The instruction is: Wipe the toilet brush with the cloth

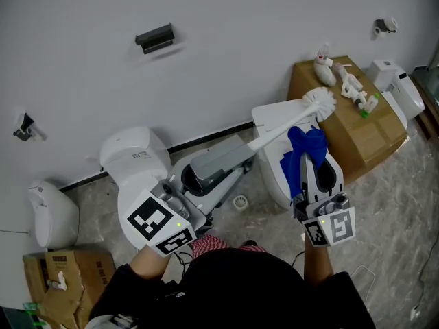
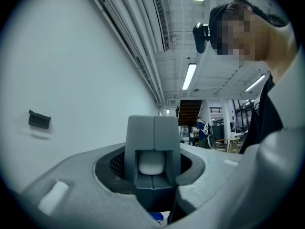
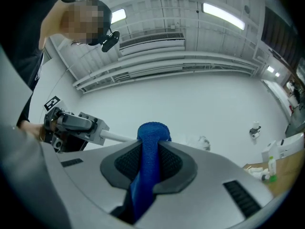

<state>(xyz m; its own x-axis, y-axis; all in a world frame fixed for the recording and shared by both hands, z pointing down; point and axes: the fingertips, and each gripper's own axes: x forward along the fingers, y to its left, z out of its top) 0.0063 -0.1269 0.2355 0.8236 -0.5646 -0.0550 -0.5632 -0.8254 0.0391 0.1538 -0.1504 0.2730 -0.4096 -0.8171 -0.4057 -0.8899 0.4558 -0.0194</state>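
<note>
The white toilet brush (image 1: 319,103) lies nearly level, its bristle head at the upper right of the head view and its thin shaft (image 1: 274,136) running down to the left. My left gripper (image 1: 236,156) is shut on the handle end, which shows end-on as a white oval (image 2: 151,163) between the grey fingers (image 2: 167,137). My right gripper (image 1: 317,168) is shut on a blue cloth (image 1: 306,148) that hangs against the shaft just below the bristles. In the right gripper view the cloth (image 3: 151,144) stands up between the jaws and folds over the shaft (image 3: 116,137).
A white toilet (image 1: 274,173) stands under the brush. Behind it is a cardboard box (image 1: 370,132) with small white items on top and a white unit (image 1: 401,91) beside it. Another white fixture (image 1: 51,214) and a carton (image 1: 68,266) sit at the left, by the wall.
</note>
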